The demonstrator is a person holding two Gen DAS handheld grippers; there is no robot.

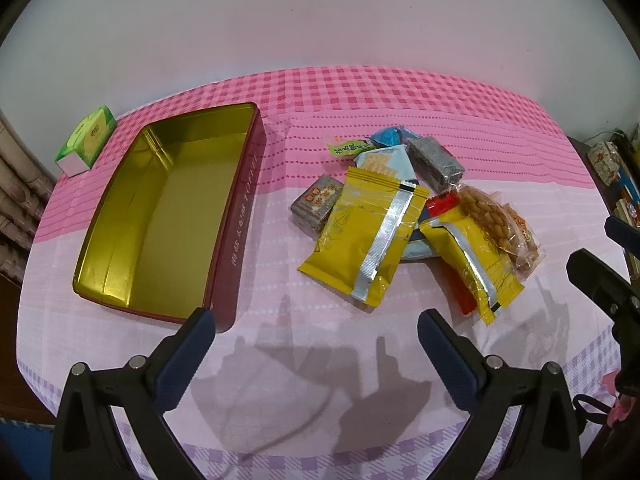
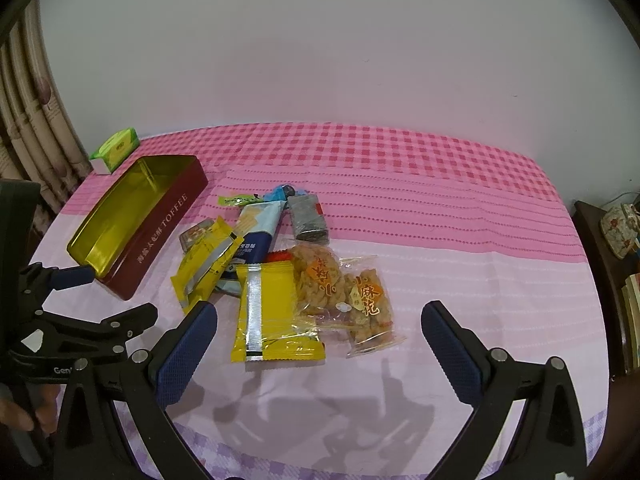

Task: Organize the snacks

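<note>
The left gripper [image 1: 316,322] hangs over the near part of the table with its blue-padded fingers [image 1: 182,360] spread wide and nothing between them; the right gripper [image 2: 320,316] is likewise spread and empty, low over the cloth beside it. Just beyond them lies the heap of snacks: two yellow foil packets [image 1: 366,240] with silver seams, one flat and one [image 2: 276,312] lying closest to the right gripper, clear bags of fried dough twists [image 2: 344,292] touching its right side, a light blue cracker pack [image 2: 256,228] under the yellows, a red wrapper [image 1: 440,202] peeking out, two grey wrapped blocks [image 1: 434,160], a small green sachet [image 1: 350,148] and a blue piece [image 1: 390,136] at the far end. To the left, well apart from the heap, a dark red tin [image 1: 236,216] marked TOFFEE stands open, its gold inside bare. A green box [image 1: 86,142] sits at the far left corner. The pink checked tablecloth [image 1: 400,92] is bare toward the far and right edges.
</note>
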